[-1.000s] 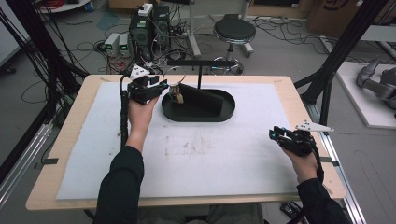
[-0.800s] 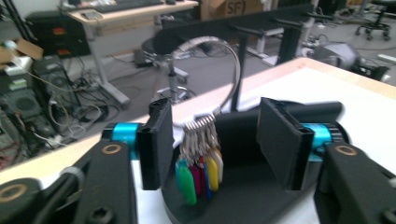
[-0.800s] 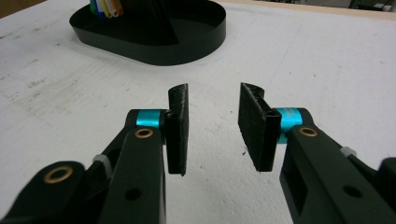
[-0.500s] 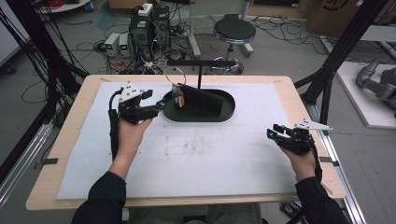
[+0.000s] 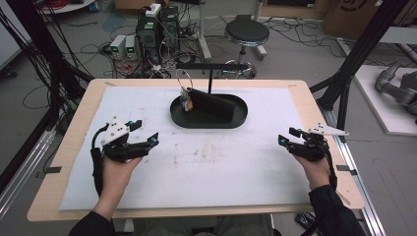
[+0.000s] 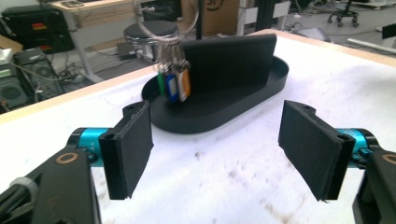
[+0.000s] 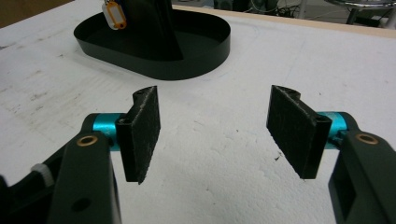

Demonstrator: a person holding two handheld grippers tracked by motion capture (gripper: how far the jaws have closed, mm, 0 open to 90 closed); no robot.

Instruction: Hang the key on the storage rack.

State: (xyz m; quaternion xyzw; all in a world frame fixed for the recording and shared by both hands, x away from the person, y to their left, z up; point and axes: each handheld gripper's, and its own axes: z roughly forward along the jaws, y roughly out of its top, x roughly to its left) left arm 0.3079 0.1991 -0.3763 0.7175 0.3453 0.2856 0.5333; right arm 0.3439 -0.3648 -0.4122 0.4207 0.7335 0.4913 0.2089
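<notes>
Back from the tray [image 5: 206, 119] came the left gripper [image 5: 145, 134], now near left; both it and the right gripper [image 5: 290, 137] have just been opening, nothing between their jaws.

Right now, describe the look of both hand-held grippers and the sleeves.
Each hand-held gripper, left and right, is black, with flat rectangular black pads, turquoise metal collars, a grey three-cornered plate on top and a black cable. The sleeves are dark.

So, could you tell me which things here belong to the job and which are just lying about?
Job:
- key ring with coloured tags, hanging on the stand
- black tray
- left gripper, open
- right gripper, open

Lying about:
- stool
- floor electronics
</notes>
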